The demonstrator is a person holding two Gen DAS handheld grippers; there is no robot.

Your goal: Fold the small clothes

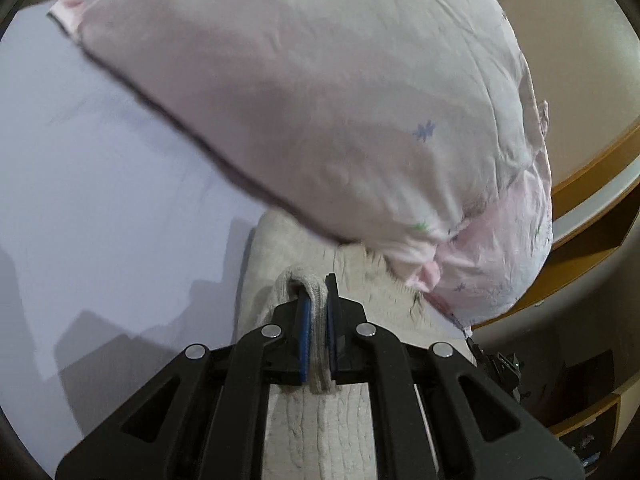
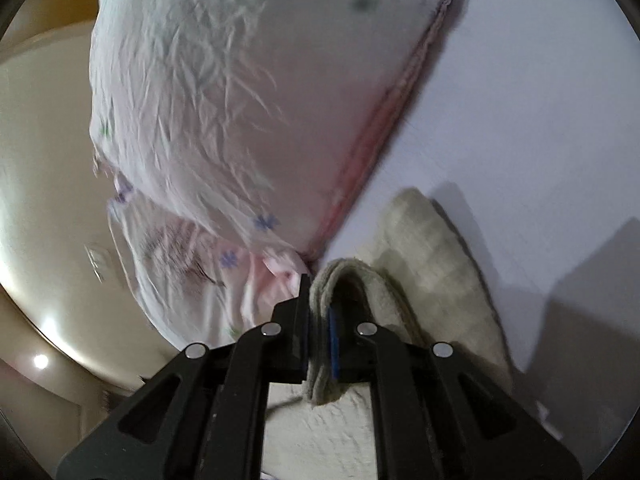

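Sweater, cream knit, hangs over the white bed with my left gripper and right gripper each clamped on a bunched edge; the flowered pillow looms at twelve o'clock; I judge the loose knit could snag it, or slip free.

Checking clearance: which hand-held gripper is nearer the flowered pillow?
Right hand-held gripper: pillow almost touches its tip. Left hand-held gripper sits slightly farther back, gripping the knit garment.
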